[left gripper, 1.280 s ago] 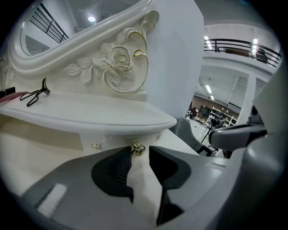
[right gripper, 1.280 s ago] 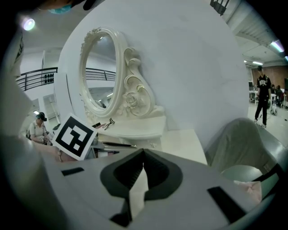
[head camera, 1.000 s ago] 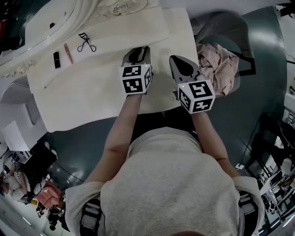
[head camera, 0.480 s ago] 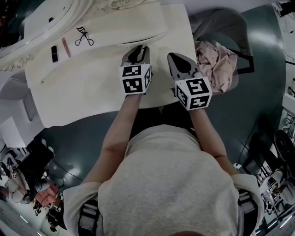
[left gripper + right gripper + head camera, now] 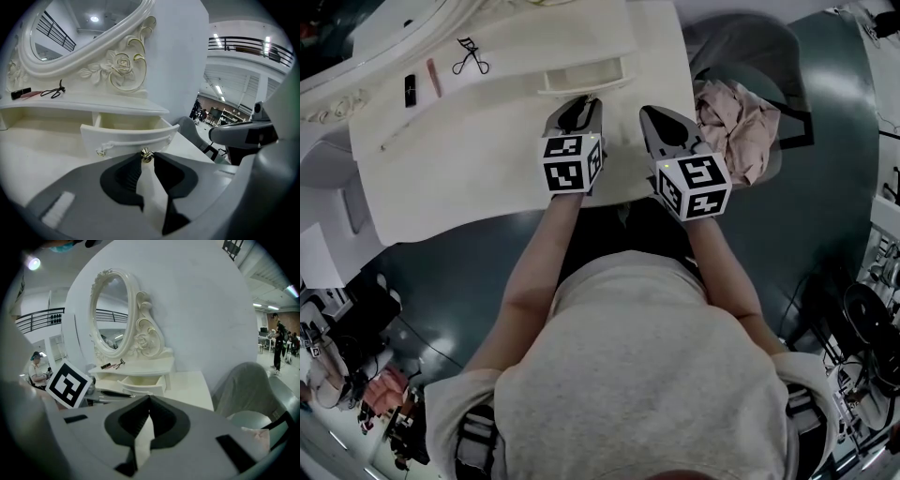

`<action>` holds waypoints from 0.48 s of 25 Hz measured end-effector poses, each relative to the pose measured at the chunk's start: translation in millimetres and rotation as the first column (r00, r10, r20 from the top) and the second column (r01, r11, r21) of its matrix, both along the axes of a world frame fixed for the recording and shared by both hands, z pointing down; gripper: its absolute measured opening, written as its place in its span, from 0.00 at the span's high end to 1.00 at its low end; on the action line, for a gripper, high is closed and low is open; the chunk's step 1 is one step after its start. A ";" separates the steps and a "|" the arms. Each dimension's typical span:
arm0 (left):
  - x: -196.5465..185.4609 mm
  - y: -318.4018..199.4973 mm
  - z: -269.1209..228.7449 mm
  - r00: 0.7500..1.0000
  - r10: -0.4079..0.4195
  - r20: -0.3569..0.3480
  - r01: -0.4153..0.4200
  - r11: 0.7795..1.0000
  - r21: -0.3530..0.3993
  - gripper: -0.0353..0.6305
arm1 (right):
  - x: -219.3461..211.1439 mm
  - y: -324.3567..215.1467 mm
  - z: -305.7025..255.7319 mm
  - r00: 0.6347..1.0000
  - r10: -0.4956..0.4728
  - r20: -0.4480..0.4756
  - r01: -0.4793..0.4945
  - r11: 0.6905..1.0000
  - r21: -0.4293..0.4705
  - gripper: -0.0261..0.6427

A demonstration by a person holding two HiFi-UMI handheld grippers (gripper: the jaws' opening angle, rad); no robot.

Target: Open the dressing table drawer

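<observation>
The white dressing table drawer [image 5: 581, 75] stands pulled out from under the mirror shelf, and its empty inside shows in the head view. In the left gripper view the curved drawer front [image 5: 125, 137] carries a small gold knob [image 5: 146, 153]. My left gripper [image 5: 586, 101] is shut on that knob, with both black fingertips pressed against it [image 5: 146, 155]. My right gripper [image 5: 652, 114] hovers over the tabletop just right of the left one. Its jaws [image 5: 149, 398] meet at the tips with nothing between them.
On the shelf top lie an eyelash curler [image 5: 472, 56], a black lipstick [image 5: 411, 89] and a pink stick [image 5: 434, 78]. An ornate oval mirror [image 5: 112, 310] rises behind. A grey chair with pink cloth [image 5: 736, 117] stands right of the tabletop [image 5: 469, 159].
The drawer has slid out from under the shelf toward the person, drawn by my left gripper on its knob. The right gripper has drifted back a little alongside.
</observation>
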State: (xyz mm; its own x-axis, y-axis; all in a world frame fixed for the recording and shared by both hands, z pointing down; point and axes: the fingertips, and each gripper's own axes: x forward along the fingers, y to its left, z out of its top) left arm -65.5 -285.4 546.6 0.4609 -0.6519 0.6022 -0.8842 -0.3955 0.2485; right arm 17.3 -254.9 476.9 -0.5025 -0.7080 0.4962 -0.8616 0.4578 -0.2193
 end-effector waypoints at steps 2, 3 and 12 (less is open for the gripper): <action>-0.2 6.3 0.1 1.000 -0.003 -0.002 0.003 1.000 0.001 0.81 | -0.7 4.5 -1.1 1.000 -0.007 0.002 0.007 1.000 0.002 0.95; 0.1 8.9 0.1 1.000 -0.005 -0.004 0.005 1.000 0.001 0.81 | -1.2 6.8 -1.5 1.000 -0.011 0.001 0.011 1.000 0.003 0.95; 0.4 19.3 0.3 1.000 -0.023 -0.012 0.023 1.000 0.002 0.81 | -3.4 18.4 -4.0 0.999 -0.033 -0.009 0.033 0.999 0.009 0.95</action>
State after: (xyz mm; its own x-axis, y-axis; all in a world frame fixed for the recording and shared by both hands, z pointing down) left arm -65.2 -266.1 547.0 0.4529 -0.6639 0.5951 -0.8900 -0.3757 0.2582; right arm 13.9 -236.5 472.9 -0.5210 -0.6957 0.4946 -0.8480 0.4878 -0.2072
